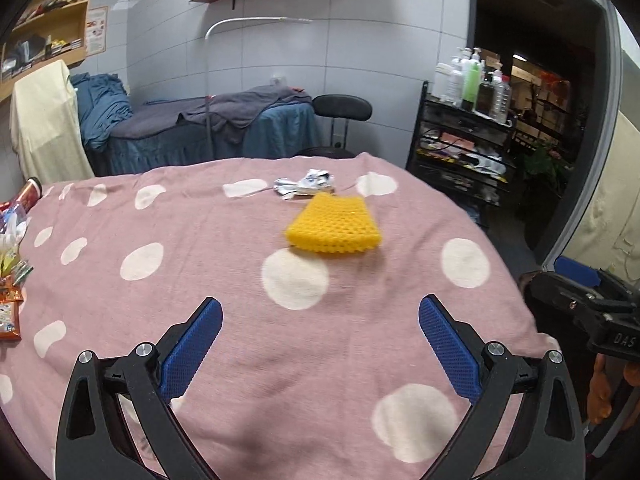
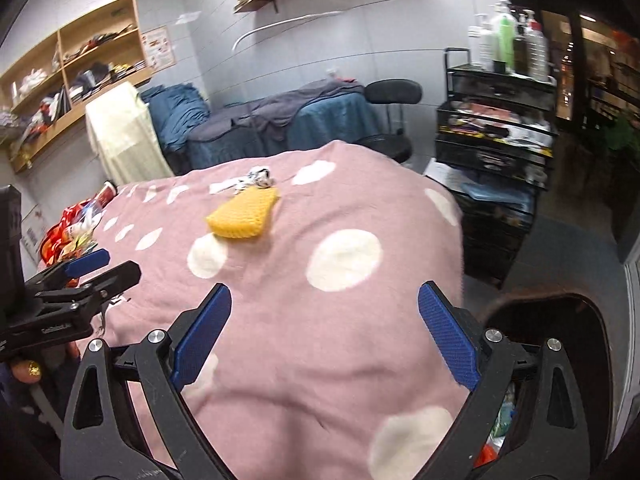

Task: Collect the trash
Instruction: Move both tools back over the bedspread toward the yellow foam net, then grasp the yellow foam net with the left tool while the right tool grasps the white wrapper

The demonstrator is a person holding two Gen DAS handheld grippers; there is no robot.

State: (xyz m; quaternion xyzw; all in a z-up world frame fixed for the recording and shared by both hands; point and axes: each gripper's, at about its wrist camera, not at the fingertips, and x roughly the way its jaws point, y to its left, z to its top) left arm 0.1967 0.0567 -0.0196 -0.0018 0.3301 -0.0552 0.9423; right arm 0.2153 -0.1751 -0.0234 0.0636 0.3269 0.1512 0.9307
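Trash left on the bed: yellow foam net (image 1: 334,224) mid-bed toward the far edge, crumpled silver wrapper (image 1: 306,184) touching its far side, right at that edge. Snack packets (image 1: 10,280) piled along the left edge. Surface was a pink polka-dot blanket (image 1: 200,288), soft and wrinkled. My left gripper (image 1: 320,340) and right gripper (image 2: 325,328) both hovered over the near half, jaws spread wide, holding nothing. Beyond the far edge: blue-draped massage table (image 1: 200,128), black stool (image 1: 342,108). Black shelf cart (image 1: 460,140) stood off the right corner. Bin (image 2: 552,320) sat by the right edge.
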